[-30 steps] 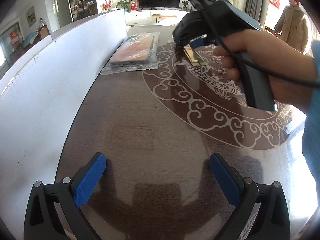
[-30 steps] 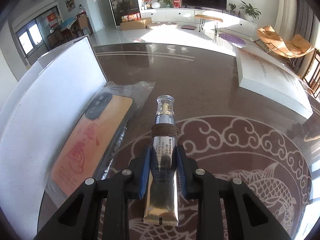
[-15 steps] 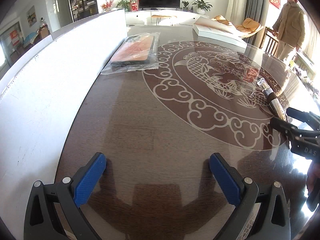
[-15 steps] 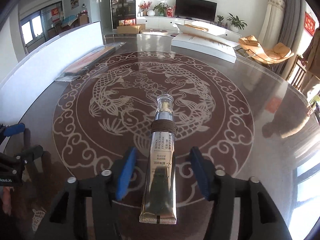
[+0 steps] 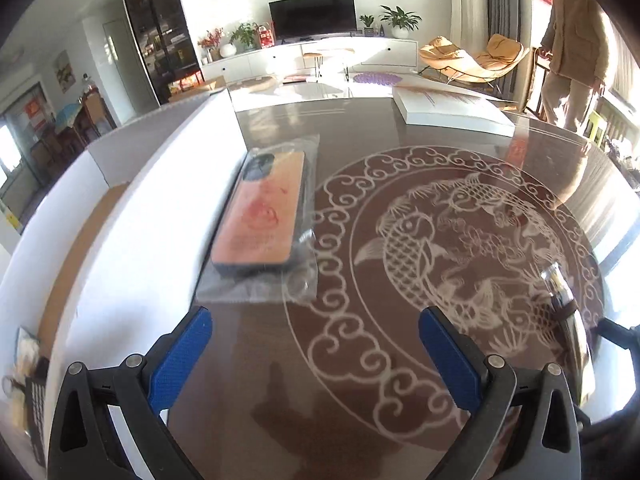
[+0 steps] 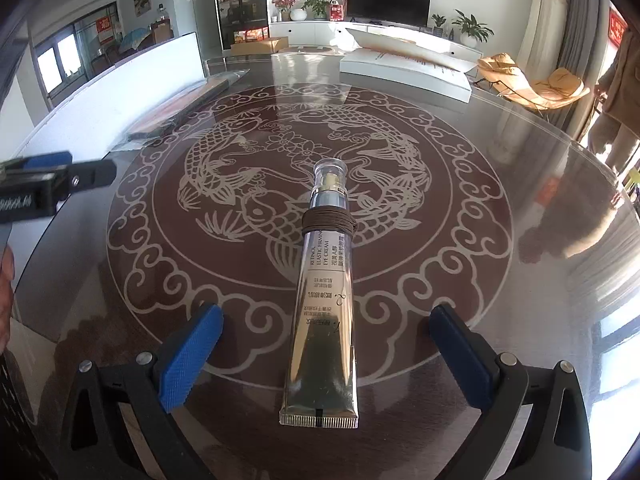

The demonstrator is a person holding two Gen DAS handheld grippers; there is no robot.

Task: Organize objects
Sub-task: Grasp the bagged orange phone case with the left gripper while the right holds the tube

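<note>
A gold eye-cream tube [image 6: 325, 300] with a clear cap and a brown band lies flat on the dark table, between the wide-open jaws of my right gripper [image 6: 326, 354], touching neither pad. The tube also shows at the right edge of the left wrist view [image 5: 562, 296]. An orange phone case in a clear bag [image 5: 262, 220] lies by the white board, just ahead of my left gripper [image 5: 314, 354], which is open and empty. The left gripper also shows at the left edge of the right wrist view [image 6: 60, 178].
A tall white board [image 5: 132, 216] stands along the table's left side. A flat white box [image 6: 404, 72] lies at the far edge. The round table [image 6: 500, 288] has a fish pattern. A person [image 5: 576, 44] stands at the far right.
My right gripper carried the tube from beside the phone case to the near side of the table, opened and let it go. My left gripper has moved forward toward the phone case.
</note>
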